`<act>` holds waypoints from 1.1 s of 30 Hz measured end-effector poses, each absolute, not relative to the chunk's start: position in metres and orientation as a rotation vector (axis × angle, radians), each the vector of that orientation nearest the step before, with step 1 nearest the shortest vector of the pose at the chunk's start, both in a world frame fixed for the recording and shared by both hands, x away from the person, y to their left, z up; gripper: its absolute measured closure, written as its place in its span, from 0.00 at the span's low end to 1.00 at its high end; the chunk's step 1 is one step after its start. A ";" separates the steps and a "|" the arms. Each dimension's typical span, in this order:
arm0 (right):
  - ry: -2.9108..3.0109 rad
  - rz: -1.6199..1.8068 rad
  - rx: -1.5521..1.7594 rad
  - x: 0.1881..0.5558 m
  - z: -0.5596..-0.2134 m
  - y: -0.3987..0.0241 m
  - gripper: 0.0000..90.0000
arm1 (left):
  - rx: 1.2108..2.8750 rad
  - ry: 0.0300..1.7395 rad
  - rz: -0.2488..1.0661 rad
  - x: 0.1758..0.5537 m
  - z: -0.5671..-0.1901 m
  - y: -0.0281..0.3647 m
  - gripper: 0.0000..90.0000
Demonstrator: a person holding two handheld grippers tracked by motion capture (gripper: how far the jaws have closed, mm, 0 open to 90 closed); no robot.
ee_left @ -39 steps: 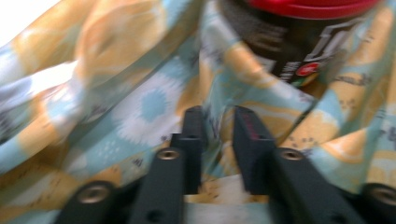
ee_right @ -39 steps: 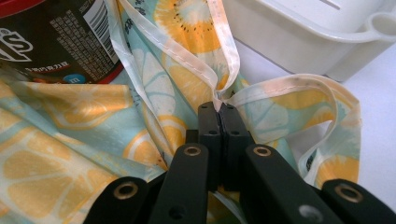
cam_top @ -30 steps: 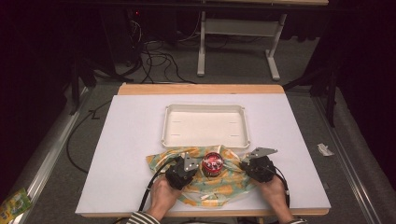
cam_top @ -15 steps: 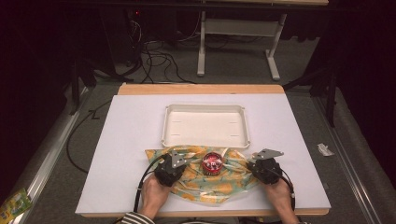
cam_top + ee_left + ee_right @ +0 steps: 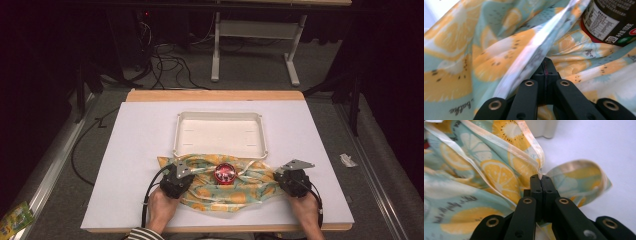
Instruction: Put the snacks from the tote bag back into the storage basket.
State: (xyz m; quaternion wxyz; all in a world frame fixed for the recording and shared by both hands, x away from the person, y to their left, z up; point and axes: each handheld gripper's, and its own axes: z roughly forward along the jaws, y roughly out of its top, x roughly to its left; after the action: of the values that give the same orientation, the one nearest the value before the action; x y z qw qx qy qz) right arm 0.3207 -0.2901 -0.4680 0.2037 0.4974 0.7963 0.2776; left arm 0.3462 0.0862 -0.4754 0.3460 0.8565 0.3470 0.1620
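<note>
High view: a fruit-print cloth (image 5: 220, 187) lies on the white table (image 5: 125, 150) under a red-topped can (image 5: 224, 173), below a white tray (image 5: 220, 134).

Left gripper view: the left hand-held gripper (image 5: 545, 68) pinches a cloth fold; the can's (image 5: 610, 20) label reads "100".

Right gripper view: the right hand-held gripper (image 5: 541, 178) clamps the cloth's hem (image 5: 506, 147).

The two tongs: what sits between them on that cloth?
A red can stands on the cloth midway between left tongs and right tongs, seen in the high view.
</note>
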 end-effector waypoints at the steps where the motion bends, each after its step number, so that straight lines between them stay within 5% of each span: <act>1: 2.210 0.775 1.394 0.321 -0.469 -0.293 1.00 | 2.220 0.902 0.420 0.346 -0.476 0.087 1.00; 13: 2.187 0.837 1.432 0.320 -0.469 -0.298 0.94 | 2.160 0.858 0.388 0.342 -0.473 0.092 0.99; 33: 2.160 1.046 1.311 0.306 -0.440 -0.279 0.76 | 2.011 0.814 0.451 0.324 -0.446 0.107 0.59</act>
State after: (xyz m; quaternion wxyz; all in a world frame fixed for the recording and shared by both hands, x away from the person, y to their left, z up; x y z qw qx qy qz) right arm 0.3059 -0.2789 -0.4400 0.2020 0.4696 0.7735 0.3746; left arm 0.3240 0.1068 -0.4464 0.4464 0.8121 0.3288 0.1820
